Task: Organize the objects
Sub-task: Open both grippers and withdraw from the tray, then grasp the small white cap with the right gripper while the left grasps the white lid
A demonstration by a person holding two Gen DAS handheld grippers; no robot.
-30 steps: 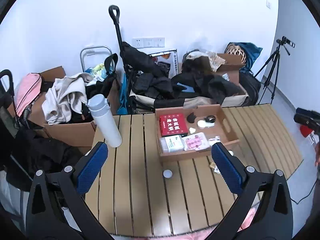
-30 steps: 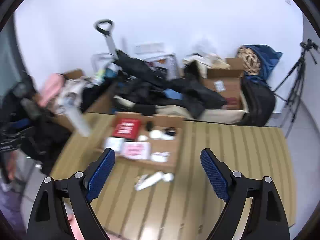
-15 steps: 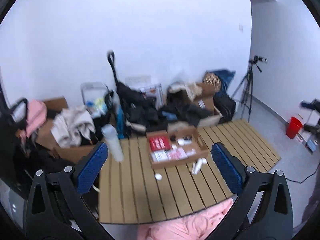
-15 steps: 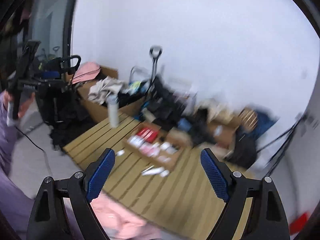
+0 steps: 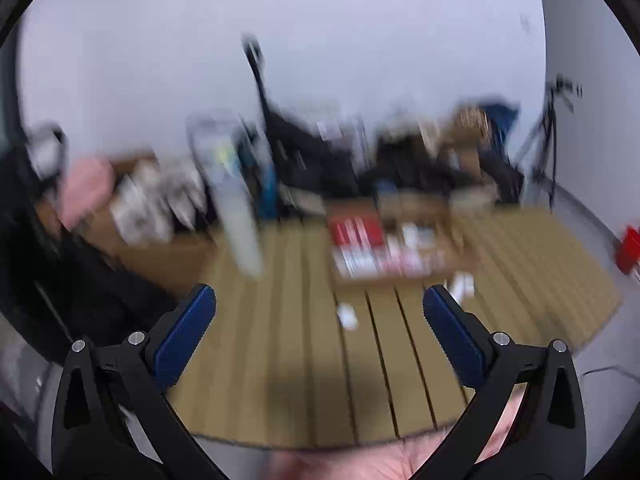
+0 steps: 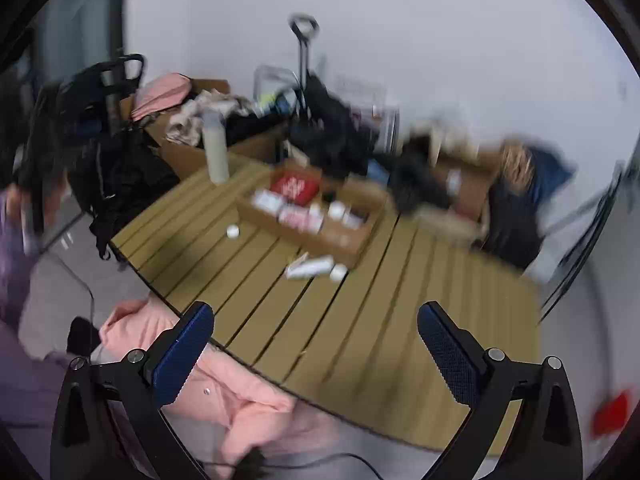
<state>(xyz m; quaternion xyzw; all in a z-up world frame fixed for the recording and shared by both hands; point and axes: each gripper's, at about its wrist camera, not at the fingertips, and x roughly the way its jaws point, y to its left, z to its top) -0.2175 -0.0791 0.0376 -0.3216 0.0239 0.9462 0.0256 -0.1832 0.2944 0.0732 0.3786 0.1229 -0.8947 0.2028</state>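
A cardboard tray (image 6: 344,242) (image 5: 460,270) with a red box (image 6: 295,189) (image 5: 356,232) and several small packs stands on the slatted wooden table (image 6: 360,320) (image 5: 296,340). A white tube (image 6: 310,269) and a small white cap (image 6: 338,272) lie in front of the tray; another white cap (image 6: 232,231) (image 5: 347,316) lies to the left. A tall white bottle (image 6: 215,150) (image 5: 240,232) stands at the table's far left. My left gripper (image 5: 319,322) and right gripper (image 6: 314,334) are open, empty, held back above the near edge. Both views are blurred.
Cardboard boxes with clothes, black bags and a trolley handle (image 6: 302,52) crowd the space behind the table. A tripod (image 5: 554,136) stands at the right wall, a red bucket (image 5: 629,250) on the floor. A pink garment (image 6: 236,392) lies below the near table edge.
Both grippers have swung: the left has come nearer the table again, the right has turned so the table fills more of its view. Both stay open and empty.
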